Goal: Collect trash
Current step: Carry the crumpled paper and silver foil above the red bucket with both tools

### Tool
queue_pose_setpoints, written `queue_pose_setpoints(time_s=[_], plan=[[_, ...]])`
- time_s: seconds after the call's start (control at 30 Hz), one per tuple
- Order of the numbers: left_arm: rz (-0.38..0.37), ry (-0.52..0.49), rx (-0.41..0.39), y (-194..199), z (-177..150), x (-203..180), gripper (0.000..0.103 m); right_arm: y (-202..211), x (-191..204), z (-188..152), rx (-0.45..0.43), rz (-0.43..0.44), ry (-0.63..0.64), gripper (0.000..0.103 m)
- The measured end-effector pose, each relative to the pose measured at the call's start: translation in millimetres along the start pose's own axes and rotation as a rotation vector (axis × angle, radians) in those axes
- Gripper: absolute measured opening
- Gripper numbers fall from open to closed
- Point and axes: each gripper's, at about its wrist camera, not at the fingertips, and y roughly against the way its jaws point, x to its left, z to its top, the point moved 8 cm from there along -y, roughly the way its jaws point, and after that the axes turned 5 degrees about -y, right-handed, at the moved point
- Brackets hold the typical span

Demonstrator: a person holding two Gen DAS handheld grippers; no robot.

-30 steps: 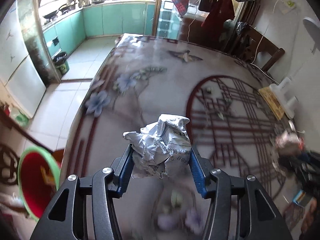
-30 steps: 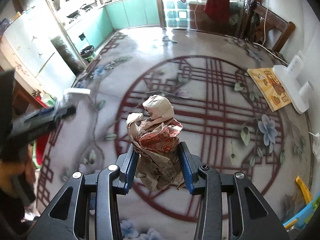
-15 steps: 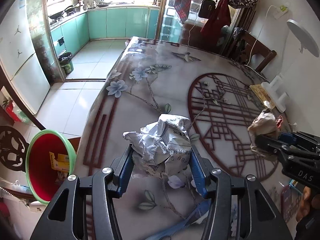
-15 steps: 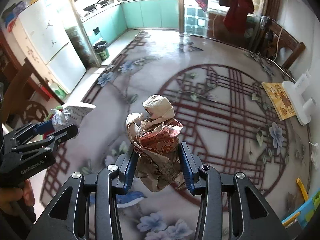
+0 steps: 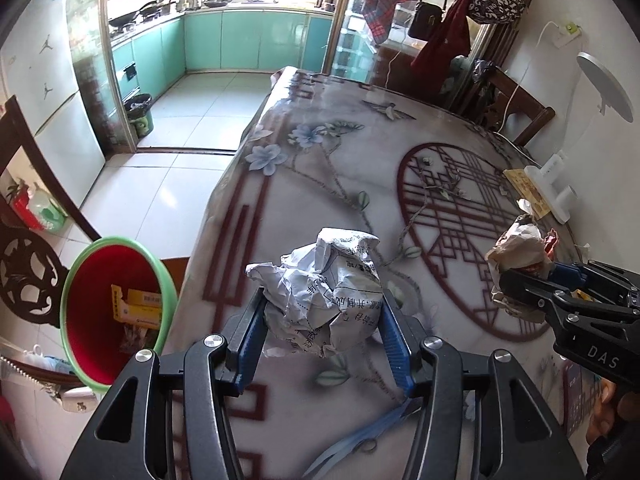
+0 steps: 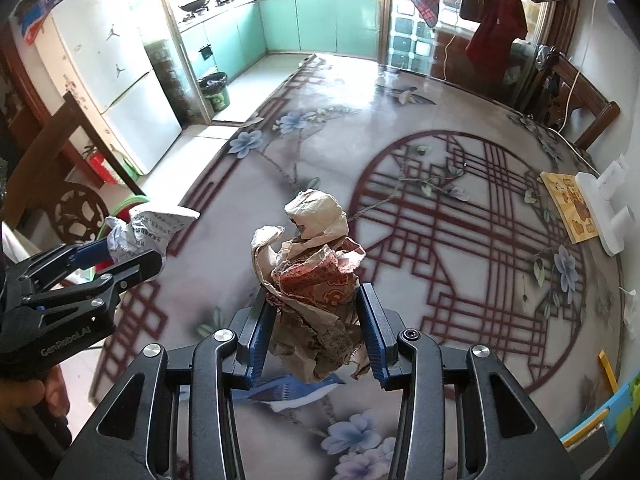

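Both wads have travelled across the table toward the red bin: my left gripper clamps crumpled white paper, my right gripper pinches a brown wrapper, each lifted clear for dropping.

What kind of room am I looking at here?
Most likely a home dining area opening onto a kitchen: a big table with a flowered cover, a white fridge, and teal cabinets with pans on a stove behind.
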Motion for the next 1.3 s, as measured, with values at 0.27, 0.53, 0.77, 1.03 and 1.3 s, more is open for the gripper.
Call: queue_pose_setpoints(time_s=[0.27, 0.53, 0.77, 1.03, 1.3], plan=[[0.011, 0.024, -0.003, 8.4, -6.1, 26.5, 0.052, -1.5, 27.5, -0.2, 0.002, 0.004, 0.024, 0.039], [0.031, 0.060, -0.014, 18.7, -7.7, 57.7, 0.052, -4.3, 54.7, 5.7, 0.000, 0.016, 0.057, 0.039], [0.051, 0.094, -0.022, 25.6, -10.4, 84.2, 0.052, -8.4, 80.8, 10.9, -0.001, 0.029, 0.094, 0.039], [0.074, 0.139, -0.028, 32.5, -17.1, 119.0, 0.052, -12.7, 108.4, 15.7, 0.002, 0.040, 0.132, 0.039], [0.102, 0.184, -0.026, 37.6, -27.4, 157.9, 0.052, -19.8, 137.3, 16.8, 0.016, 0.047, 0.167, 0.039]])
